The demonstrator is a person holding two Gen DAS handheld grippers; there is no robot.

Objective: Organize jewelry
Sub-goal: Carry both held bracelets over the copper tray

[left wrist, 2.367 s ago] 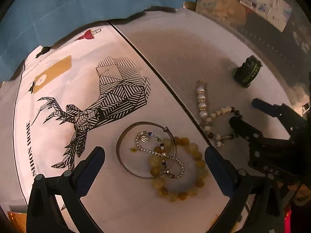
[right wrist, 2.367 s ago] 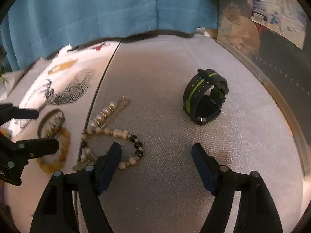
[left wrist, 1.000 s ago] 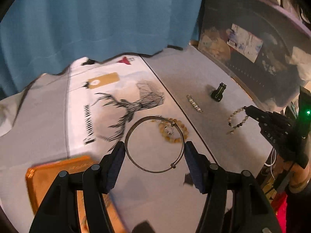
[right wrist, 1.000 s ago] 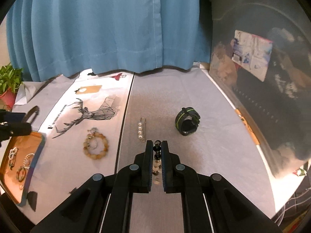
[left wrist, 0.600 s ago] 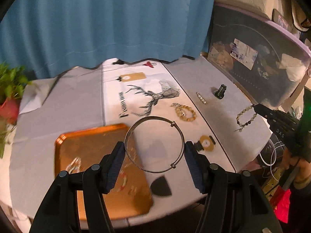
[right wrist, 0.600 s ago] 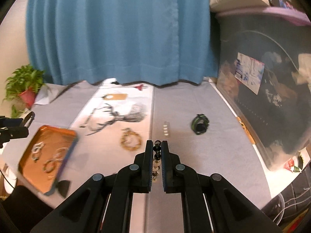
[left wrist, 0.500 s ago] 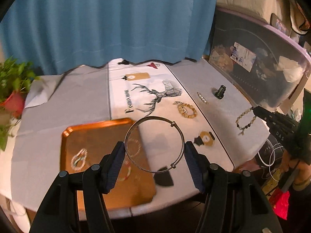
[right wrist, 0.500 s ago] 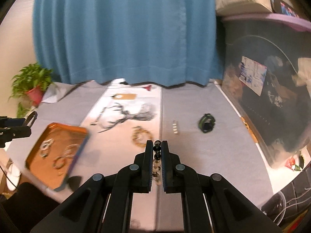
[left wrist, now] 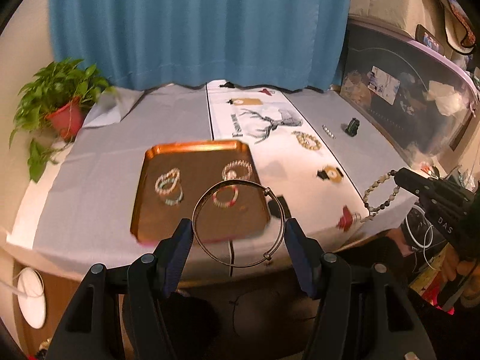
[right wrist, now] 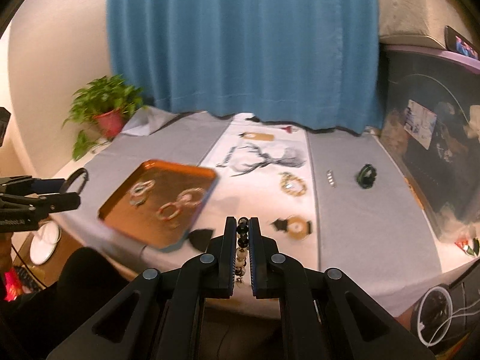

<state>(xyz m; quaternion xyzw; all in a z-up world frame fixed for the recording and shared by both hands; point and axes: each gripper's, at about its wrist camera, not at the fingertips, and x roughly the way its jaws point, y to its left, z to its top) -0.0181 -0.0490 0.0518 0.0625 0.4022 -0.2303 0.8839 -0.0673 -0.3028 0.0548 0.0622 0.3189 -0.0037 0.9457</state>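
Jewelry is split between my two grippers, the tray and the table. My left gripper is clamped on a thin metal bangle, its fingers pressing the hoop from either side; in the left wrist view the hoop hangs in front of the near edge of the copper tray, toward 6 o'clock of it. Several bracelets lie inside that tray, blurred by motion. My right gripper is pinched tight on a beaded bracelet, dark beads at the tip and paler ones lower down between the jaws; from the left wrist view the same string dangles in a loop at 3 o'clock, off the table's near corner. On the white runner with the deer print, at about 1 o'clock from my right fingertips, sits a yellow bead bracelet. Farther to 2 o'clock on the grey cloth lie a short pearl pin and a black and green watch, apart from each other. A potted plant stands at the far left corner, before the blue curtain.
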